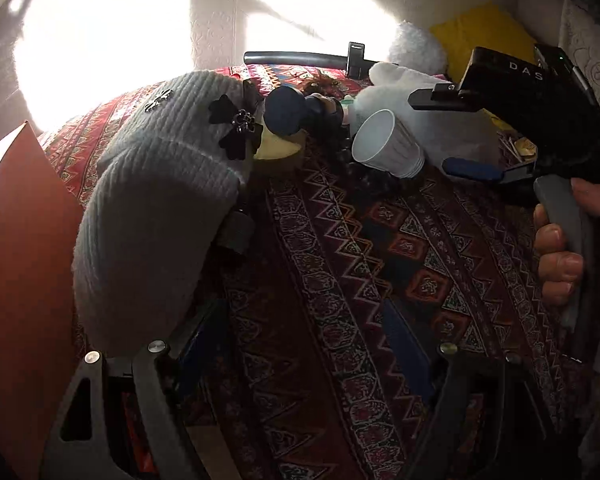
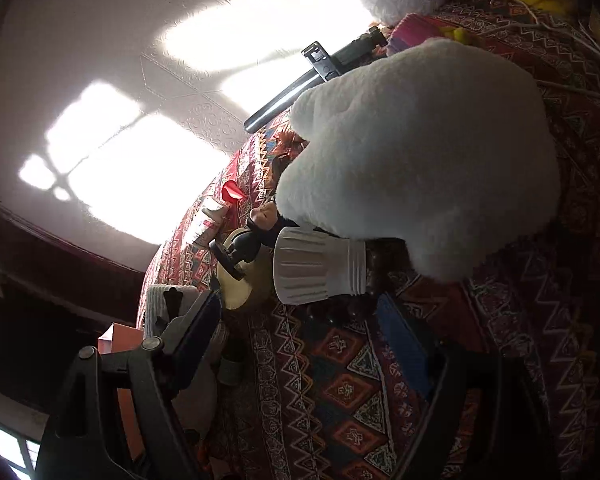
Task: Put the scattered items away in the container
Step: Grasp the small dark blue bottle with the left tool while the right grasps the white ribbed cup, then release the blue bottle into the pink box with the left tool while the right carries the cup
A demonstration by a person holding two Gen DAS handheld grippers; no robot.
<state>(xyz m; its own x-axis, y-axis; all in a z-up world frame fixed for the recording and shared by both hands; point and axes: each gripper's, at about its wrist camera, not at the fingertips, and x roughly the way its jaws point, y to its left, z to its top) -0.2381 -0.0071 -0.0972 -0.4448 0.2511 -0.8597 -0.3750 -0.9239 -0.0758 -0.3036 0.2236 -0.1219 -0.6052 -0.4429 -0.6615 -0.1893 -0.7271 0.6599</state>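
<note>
One grey knit hat [image 1: 156,184], one white ribbed cup [image 1: 386,144] (on its side), one white plush mitt [image 2: 420,152], one orange box [image 1: 24,280]

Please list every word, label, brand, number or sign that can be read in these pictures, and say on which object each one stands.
"DAS": white letters on the black body of the right gripper; the word may run on out of sight.
Clip on the black rod: a small light mark, too small to read.
Tube with a red cap: printing too blurred to read.
Nothing else legible.
</note>
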